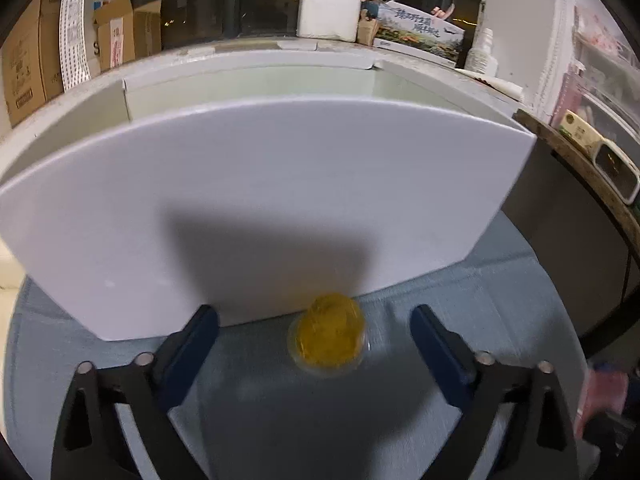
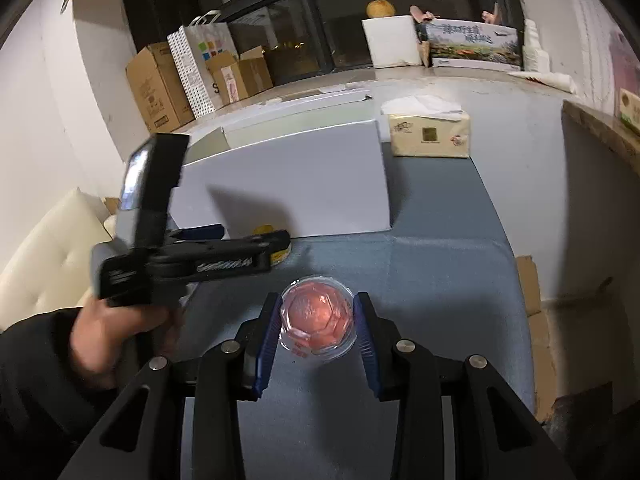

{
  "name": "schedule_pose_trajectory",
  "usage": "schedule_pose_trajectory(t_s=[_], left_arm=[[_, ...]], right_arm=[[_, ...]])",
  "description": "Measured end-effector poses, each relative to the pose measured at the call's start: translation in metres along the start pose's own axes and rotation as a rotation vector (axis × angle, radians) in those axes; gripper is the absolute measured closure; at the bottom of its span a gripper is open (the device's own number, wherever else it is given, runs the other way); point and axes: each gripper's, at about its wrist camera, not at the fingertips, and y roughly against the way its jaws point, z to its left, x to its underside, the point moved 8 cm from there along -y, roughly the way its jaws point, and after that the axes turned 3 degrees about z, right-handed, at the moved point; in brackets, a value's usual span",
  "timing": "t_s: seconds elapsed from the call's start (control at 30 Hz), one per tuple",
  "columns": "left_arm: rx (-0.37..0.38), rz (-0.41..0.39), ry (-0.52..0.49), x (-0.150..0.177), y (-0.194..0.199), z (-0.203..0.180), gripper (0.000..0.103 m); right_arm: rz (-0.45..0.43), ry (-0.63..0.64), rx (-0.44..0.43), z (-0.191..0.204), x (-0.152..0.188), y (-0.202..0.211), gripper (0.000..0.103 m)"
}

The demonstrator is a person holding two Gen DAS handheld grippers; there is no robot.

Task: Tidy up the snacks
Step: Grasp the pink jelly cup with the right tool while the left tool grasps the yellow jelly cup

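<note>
- Right gripper (image 2: 316,322): our jaws are drawn in close on the pink cup (image 2: 317,317), one blue pad against each side of its clear wall. We read it as gripped, sealed top facing the wrist camera.
- Left gripper (image 1: 314,330): our jaws stand wide, nothing between the pads. The yellow cup (image 1: 327,334) sits on the cloth (image 1: 460,300) just ahead of the fingertips, a little right of centre in the gap, with clear room to either finger.
- Handling, our judgement: both cups look like small jelly snacks, light, thin clear plastic with a film lid. The wall should flex under pressure, so a firm squeeze could dent it or pop the seal. The plastic looks smooth and likely slippery.
- Where to take hold: across the round body below the rim, pads on opposite sides, as the right one has it. The rim lip should keep the cup from sliding out downward.
- Yellow cup lies close against the foot of the white box (image 1: 280,200), touching or nearly so; we cannot tell which. Little room behind it, so the approach has to come from our side.
- Box is open at the top and stands on the cloth; from the right view the left gripper (image 2: 256,246) reaches in at its base, with a hand (image 2: 120,332) behind it.
- Further out: tissue pack (image 2: 430,136) beside the box, cartons (image 2: 160,84) against the wall.
</note>
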Motion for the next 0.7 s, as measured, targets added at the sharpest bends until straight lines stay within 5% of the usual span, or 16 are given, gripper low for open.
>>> schedule_pose_trajectory(t_s=[0.1, 0.13, 0.17, 0.23, 0.5, 0.53, 0.6, 0.7], left_arm=[[-0.011, -0.015, 0.011, -0.001, -0.002, 0.002, 0.013], [-0.007, -0.021, 0.025, -0.001, 0.000, 0.004, 0.024], [0.008, -0.015, 0.043, 0.000, 0.000, 0.008, 0.046], [0.039, 0.027, 0.050, 0.004, -0.004, 0.005, 0.066], [0.103, 0.016, 0.001, 0.016, 0.008, -0.005, 0.067], [0.111, 0.012, 0.003, 0.017, 0.011, -0.004, 0.067], [0.125, 0.000, 0.000, 0.018, 0.019, -0.003, 0.067], [0.141, -0.029, -0.005, 0.018, 0.036, -0.001, 0.067]], right_arm=[[-0.010, -0.010, -0.006, 0.000, 0.001, 0.003, 0.063], [-0.013, -0.011, -0.007, 0.000, 0.002, 0.004, 0.064], [-0.016, -0.012, -0.013, 0.001, 0.003, 0.006, 0.073], [-0.019, -0.009, -0.015, 0.005, 0.000, 0.007, 0.080], [0.010, 0.007, 0.024, 0.004, 0.007, -0.007, 0.078], [0.013, 0.012, 0.036, 0.004, 0.007, -0.008, 0.074], [0.019, 0.022, 0.037, 0.007, 0.007, -0.012, 0.030], [0.012, 0.061, 0.013, 0.016, 0.003, -0.022, 0.021]])
